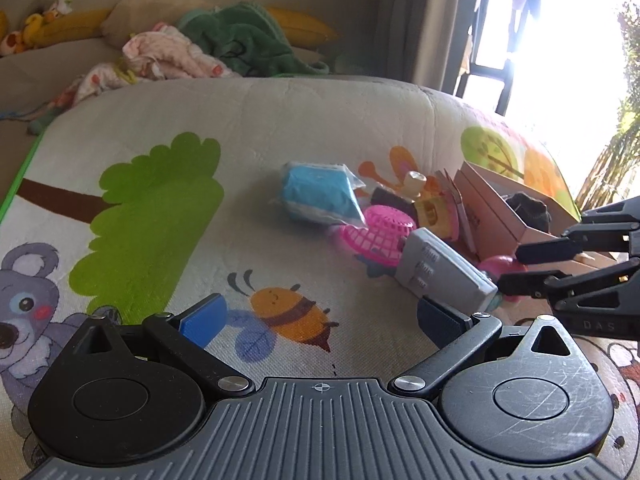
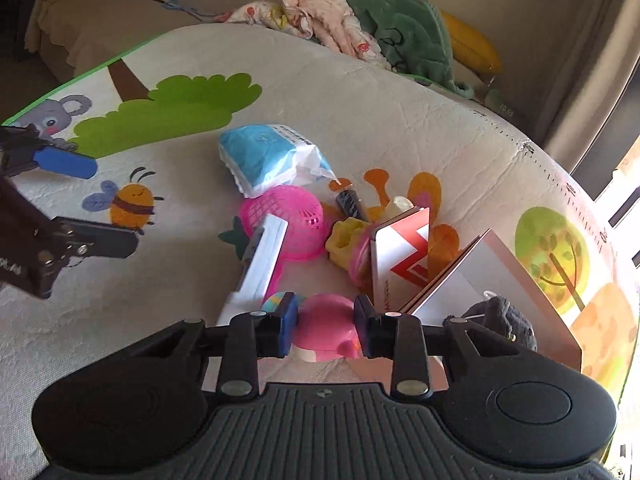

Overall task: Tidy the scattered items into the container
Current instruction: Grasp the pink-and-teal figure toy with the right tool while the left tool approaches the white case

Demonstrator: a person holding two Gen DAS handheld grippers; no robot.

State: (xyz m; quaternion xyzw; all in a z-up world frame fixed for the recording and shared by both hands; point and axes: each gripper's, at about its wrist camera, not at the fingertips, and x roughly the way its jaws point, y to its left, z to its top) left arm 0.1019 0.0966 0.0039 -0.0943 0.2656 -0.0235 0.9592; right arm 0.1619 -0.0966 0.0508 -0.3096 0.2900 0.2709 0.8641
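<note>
Two views are given. In the left wrist view, the left gripper (image 1: 320,322) is seen low over a printed play mat (image 1: 280,128) with a cartoon tree, bee and koala; its jaws are spread wide with nothing between them. Ahead and to the right, a cluster of scattered items lies on the mat: a blue and white plastic-wrapped tissue pack (image 1: 320,196), an overturned pink plastic mesh basket (image 1: 378,236) just beside it, a grey rectangular remote-like box (image 1: 440,276) leaning on the basket, and a yellow plastic toy (image 1: 430,208) behind. An open pinkish cardboard box (image 1: 500,204) serving as the container stands at the right edge of the cluster, with a dark grey plush item (image 1: 530,210) inside. The right gripper (image 1: 508,266) enters from the right, its jaws narrowed around a round pink toy (image 1: 500,266). In the right wrist view, the right gripper (image 2: 326,320) is seen with its jaws pinching that pink toy (image 2: 326,320), just beside the box's near wall (image 2: 500,264). A flat red and white packet (image 2: 404,252) leans against the box. The grey box shows as white here (image 2: 264,256), the tissue pack (image 2: 264,160) lies beyond the basket (image 2: 288,220), and the left gripper (image 2: 92,204) appears at the left edge.
</note>
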